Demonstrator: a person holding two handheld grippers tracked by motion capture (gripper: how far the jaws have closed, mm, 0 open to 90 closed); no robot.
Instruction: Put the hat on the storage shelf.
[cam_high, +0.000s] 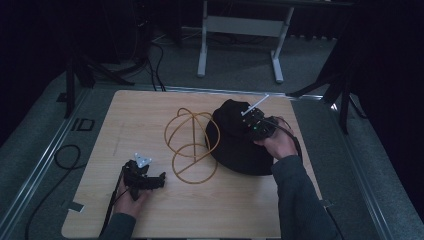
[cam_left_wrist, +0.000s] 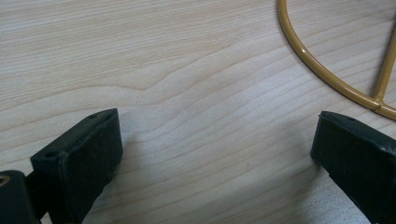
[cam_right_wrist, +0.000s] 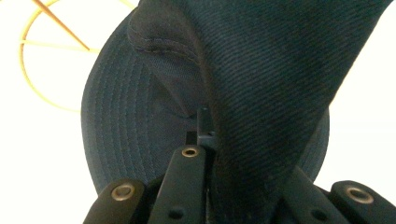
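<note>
The table (cam_high: 150, 115) is big and made of light wood. It holds everything up. A black hat (cam_high: 232, 142) lies on its right side, just beside a yellow wire stand (cam_high: 192, 145). The stand has a round shape, so it looks made to carry the hat. The right tool (cam_high: 255, 124) is clenched on the hat's cloth (cam_right_wrist: 261, 93), pinching a fold so the hat can be lifted. The left tool (cam_high: 150, 181) rests low on the table near the stand's ring (cam_left_wrist: 327, 70). Its jaws stand wide apart with nothing in them, maybe ready to steady the stand.
</note>
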